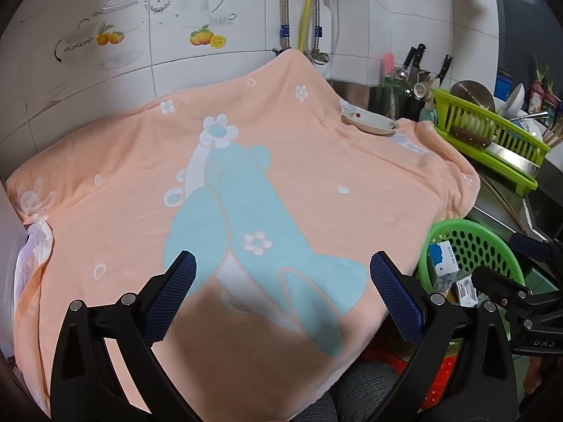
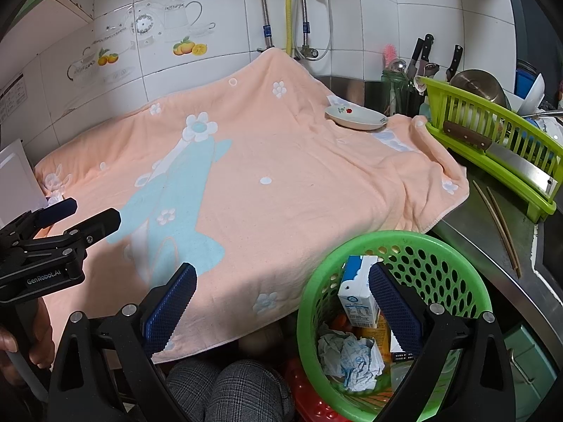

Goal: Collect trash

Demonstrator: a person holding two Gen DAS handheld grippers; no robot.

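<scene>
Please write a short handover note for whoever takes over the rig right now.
Left gripper: jaws open, empty, over the towel.
Right gripper: jaws open, empty, at the basket.
Done: carton, crumpled wrapper and other packaging are in the basket.
Left: no loose trash shows on the towel; only a dish sits there. Check beyond the frames before stopping.

A round green perforated plastic basket beside the worktop's edge holds an upright white-and-blue carton and crumpled white paper.
</scene>
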